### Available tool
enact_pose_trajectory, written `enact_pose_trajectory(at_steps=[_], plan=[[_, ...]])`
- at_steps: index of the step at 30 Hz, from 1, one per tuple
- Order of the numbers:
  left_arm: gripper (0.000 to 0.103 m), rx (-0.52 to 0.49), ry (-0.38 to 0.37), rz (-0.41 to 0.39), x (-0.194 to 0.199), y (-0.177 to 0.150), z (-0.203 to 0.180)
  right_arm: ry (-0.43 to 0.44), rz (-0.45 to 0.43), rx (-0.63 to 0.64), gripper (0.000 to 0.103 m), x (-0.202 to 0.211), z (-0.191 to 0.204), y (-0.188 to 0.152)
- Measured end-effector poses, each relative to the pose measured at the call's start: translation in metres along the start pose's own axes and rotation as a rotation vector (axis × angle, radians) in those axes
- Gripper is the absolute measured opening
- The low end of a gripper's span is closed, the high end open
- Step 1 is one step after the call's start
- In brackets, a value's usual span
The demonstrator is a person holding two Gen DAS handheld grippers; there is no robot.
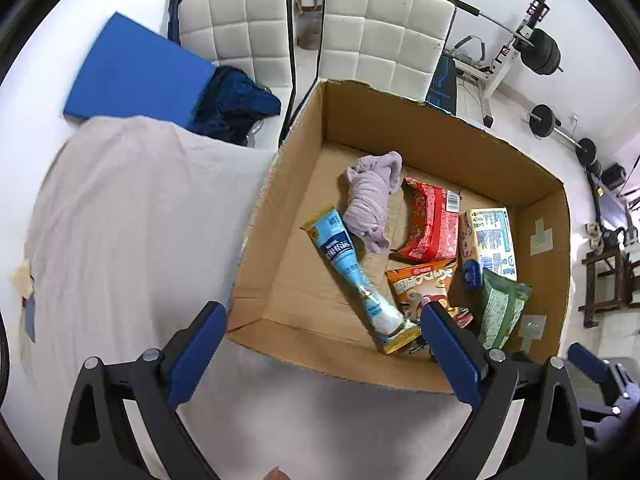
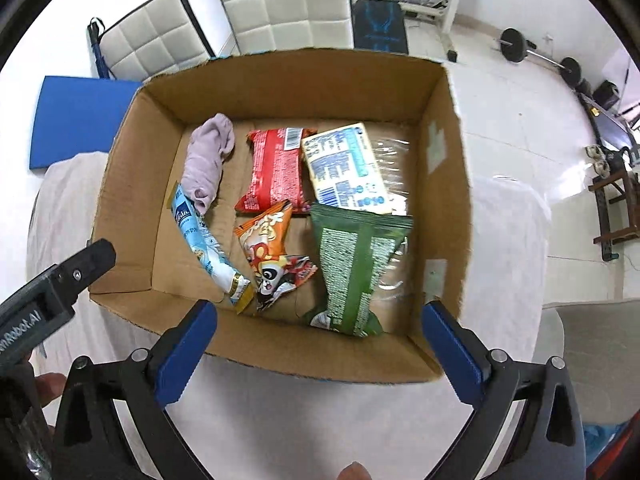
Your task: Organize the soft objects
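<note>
An open cardboard box (image 1: pixel 432 140) (image 2: pixel 304 76) stands on a table with a pale cloth. Inside lie a lilac cloth bundle (image 1: pixel 370 200) (image 2: pixel 206 156), a light blue tube-shaped packet (image 1: pixel 352 268) (image 2: pixel 204 240), a red snack packet (image 1: pixel 430 220) (image 2: pixel 276 168), an orange packet (image 1: pixel 420 284) (image 2: pixel 268 244), a white and blue printed packet (image 1: pixel 488 240) (image 2: pixel 344 168) and a green packet (image 1: pixel 500 308) (image 2: pixel 356 264). My left gripper (image 1: pixel 322 316) is open and empty over the box's near left corner. My right gripper (image 2: pixel 320 316) is open and empty over the box's near edge.
The pale cloth (image 1: pixel 132 216) covers the table left of the box. A blue pad (image 1: pixel 136 72) (image 2: pixel 76 120) and dark blue fabric (image 1: pixel 236 100) lie behind. Two white quilted chairs (image 1: pixel 384 36) (image 2: pixel 288 0) stand beyond. Gym weights (image 1: pixel 540 52) are at the right. The left gripper's body (image 2: pixel 60 284) shows at left in the right wrist view.
</note>
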State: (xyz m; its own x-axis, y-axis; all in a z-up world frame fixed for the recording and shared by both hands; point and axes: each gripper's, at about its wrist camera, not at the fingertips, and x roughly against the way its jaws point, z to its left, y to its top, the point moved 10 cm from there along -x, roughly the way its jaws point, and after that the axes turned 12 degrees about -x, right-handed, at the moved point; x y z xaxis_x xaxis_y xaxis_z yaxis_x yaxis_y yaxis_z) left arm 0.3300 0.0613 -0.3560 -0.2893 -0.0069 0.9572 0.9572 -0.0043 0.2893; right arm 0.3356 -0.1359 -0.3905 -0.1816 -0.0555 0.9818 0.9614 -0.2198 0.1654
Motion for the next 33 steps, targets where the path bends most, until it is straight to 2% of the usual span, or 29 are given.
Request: enact_pose_trajectory(at_steps=[8,15,24,33], plan=[[0.100,-0.055,0.022,-0.040,0.025,-0.012,-0.006,0.002,-0.061,-0.044,0.103,0.030,-0.011,-0.014],[0.100,-0.116,0.072,-0.126,0.085,-0.037,-0.015,0.017,-0.155,-0.067,0.103,0.078,-0.021,-0.033],[0.100,-0.183,0.053,-0.249,0.188,-0.077,-0.033,0.059,-0.295,-0.072,0.103,0.180,-0.042,-0.092],[0.100,-0.208,0.034,-0.310,0.255,-0.107,-0.036,0.101,-0.375,-0.052,0.103,0.266,-0.049,-0.155]])
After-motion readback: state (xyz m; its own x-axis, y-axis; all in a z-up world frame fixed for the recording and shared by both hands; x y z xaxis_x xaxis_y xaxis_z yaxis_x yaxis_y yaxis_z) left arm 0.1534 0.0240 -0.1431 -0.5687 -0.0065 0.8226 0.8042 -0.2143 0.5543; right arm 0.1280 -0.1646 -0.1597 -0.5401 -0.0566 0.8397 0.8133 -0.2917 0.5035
